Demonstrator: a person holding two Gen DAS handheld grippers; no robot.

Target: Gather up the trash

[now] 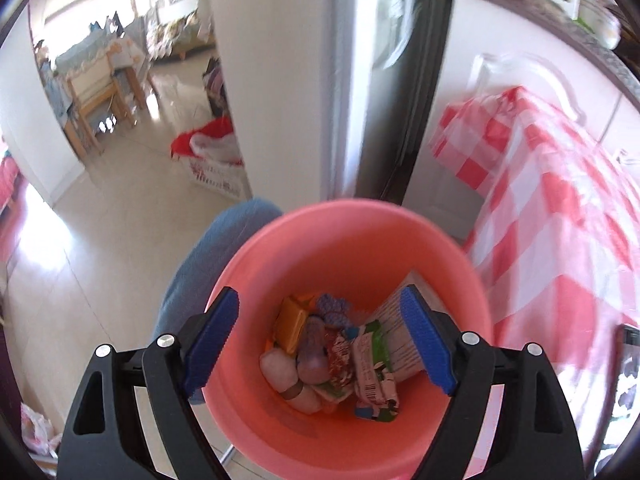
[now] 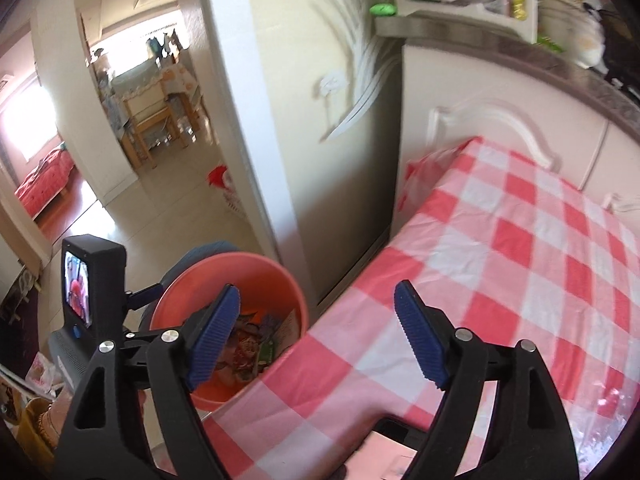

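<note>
A pink plastic bin point(image 1: 348, 240) stands beside the table and holds several pieces of trash: an orange packet point(image 1: 294, 322), a green and white wrapper point(image 1: 374, 368), a white paper cup point(image 1: 396, 320) and white wads point(image 1: 280, 368). My left gripper point(image 1: 320, 344) is open and empty, right above the bin's mouth. My right gripper point(image 2: 316, 336) is open and empty over the table's left edge, with the bin point(image 2: 240, 276) under its left finger. The left gripper's camera unit point(image 2: 92, 280) shows left of the bin in the right wrist view.
A table with a red and white checked cloth point(image 2: 500, 264) fills the right. A grey fridge point(image 2: 340, 160) and white cabinets point(image 2: 500, 128) stand behind it. A blue cushion point(image 1: 208, 264) lies by the bin. A doorway point(image 1: 132, 92) opens onto a tiled floor with a red-rimmed basket point(image 1: 212, 160).
</note>
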